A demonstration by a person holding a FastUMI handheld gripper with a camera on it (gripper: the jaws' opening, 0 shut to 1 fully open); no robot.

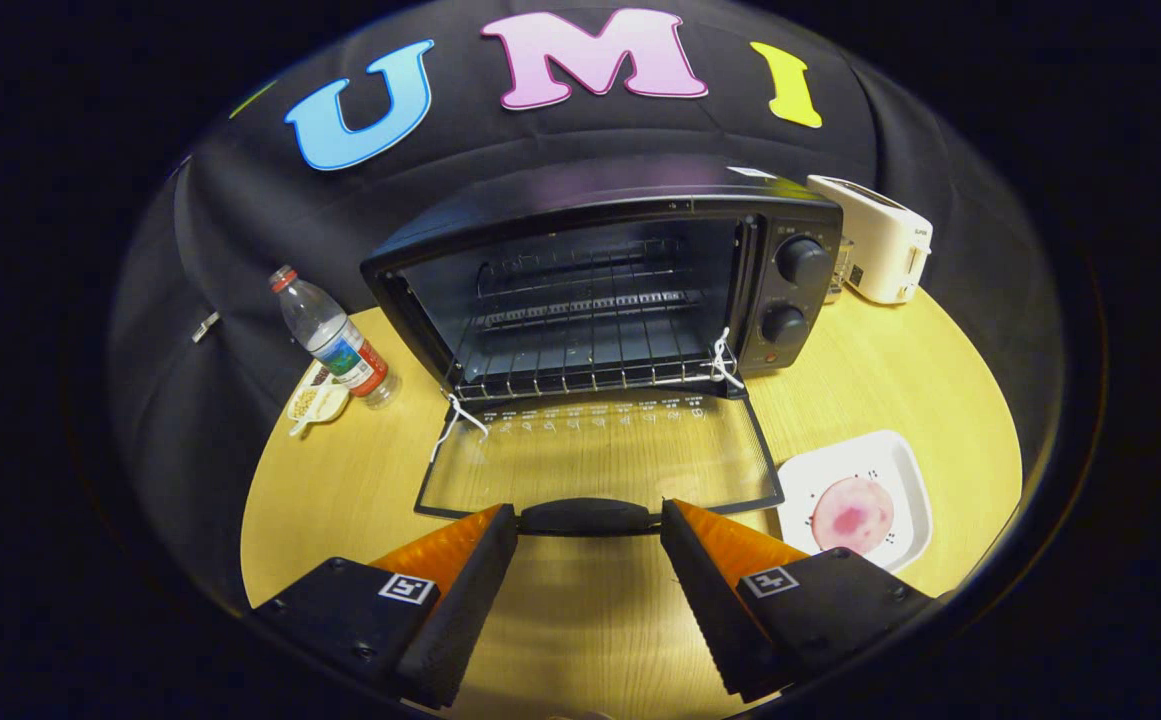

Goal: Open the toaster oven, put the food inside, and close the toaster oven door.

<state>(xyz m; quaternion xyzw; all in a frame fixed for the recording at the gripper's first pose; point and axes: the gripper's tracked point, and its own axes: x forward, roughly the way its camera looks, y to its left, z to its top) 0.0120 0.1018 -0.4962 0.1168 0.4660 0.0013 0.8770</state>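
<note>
Round wooden desk [890, 370] fills the lower half of the frame, backed by a black cloth wall. Black toaster oven [630, 280], upper centre of the frame, stands on the desk with its glass door [600, 455] folded down flat toward the camera; the wire rack [580, 345] inside is bare. White strings hang at both door hinges. Two control knobs [802, 260] sit on the oven's right panel.

The tool [588, 530], bottom centre, has its fingers spread wide, one on each side of the door's dark handle [588, 516], the tips just beside the handle's ends; whether they touch it cannot be told, and nothing is clamped.

White pop-up toaster [875, 238], upper right, stands behind and right of the oven. White square plate [895, 465], lower right, lies just right of the open door and carries the food [852, 514], a round pink slice.

Plastic water bottle [330, 335] with a red cap, left of the oven, leans against the cloth; a small white dish [315, 405] lies at its foot.
</note>
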